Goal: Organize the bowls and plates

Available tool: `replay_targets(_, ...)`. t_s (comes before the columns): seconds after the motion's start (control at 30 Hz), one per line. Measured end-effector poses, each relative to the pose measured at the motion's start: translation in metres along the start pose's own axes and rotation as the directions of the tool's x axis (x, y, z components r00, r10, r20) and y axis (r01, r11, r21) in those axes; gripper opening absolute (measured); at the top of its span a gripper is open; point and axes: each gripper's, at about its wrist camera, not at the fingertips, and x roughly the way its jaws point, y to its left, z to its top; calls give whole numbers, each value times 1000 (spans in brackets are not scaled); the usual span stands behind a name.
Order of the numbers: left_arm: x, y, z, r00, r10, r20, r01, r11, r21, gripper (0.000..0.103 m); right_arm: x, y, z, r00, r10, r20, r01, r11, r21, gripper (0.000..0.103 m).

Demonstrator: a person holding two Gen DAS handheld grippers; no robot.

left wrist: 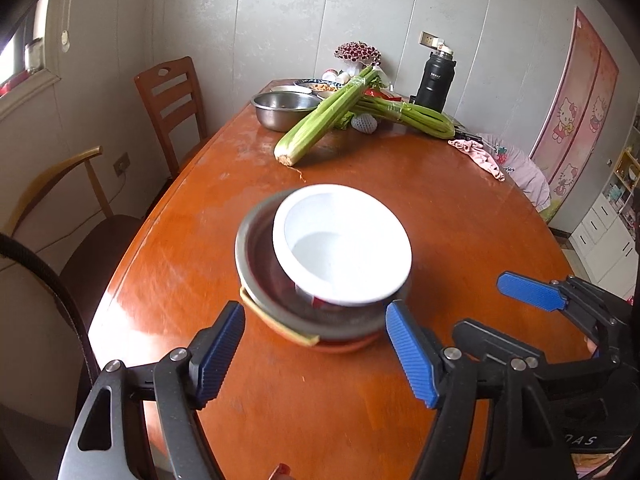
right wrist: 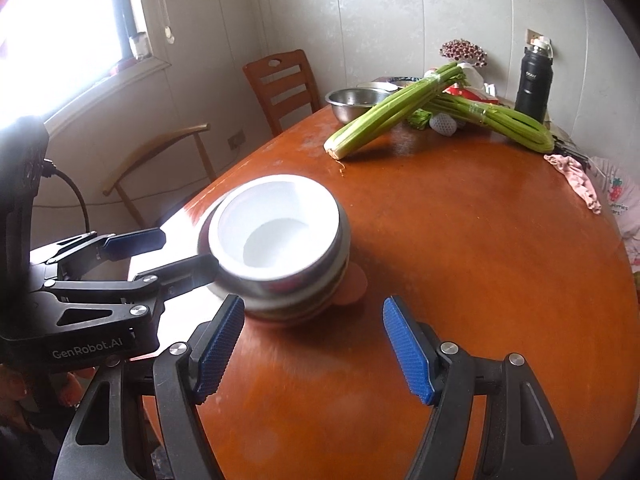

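White bowl (left wrist: pixel 344 246) tilted atop bowl stack (left wrist: pixel 320 320) on counter (left wrist: pixel 460 240); my left fingers (left wrist: pixel 316 356) and right fingers (right wrist: pixel 314 348) wide open, empty, near stack.

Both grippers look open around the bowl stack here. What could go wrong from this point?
1. The white bowl sits tilted and off-centre in the steel bowl, so a nudge could tip it out.
2. The stack stands near the table edge; a push from the right gripper could slide it off.
3. The left gripper straddles the lower bowls, so closing may pinch only one.
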Motion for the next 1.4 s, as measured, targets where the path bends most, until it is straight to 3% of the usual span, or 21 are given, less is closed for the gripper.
replay_targets(0.7, -30, -29, -69, 998, 62, 27, -63, 998, 11, 76, -48, 13, -71, 996, -33, 82, 35, 999, -24, 74)
replay_targets(1.4, -30, -34, -84, 997, 74, 12, -74, 997, 1, 76, -52, 6, -96, 997, -29, 65, 29, 1000, 5, 74)
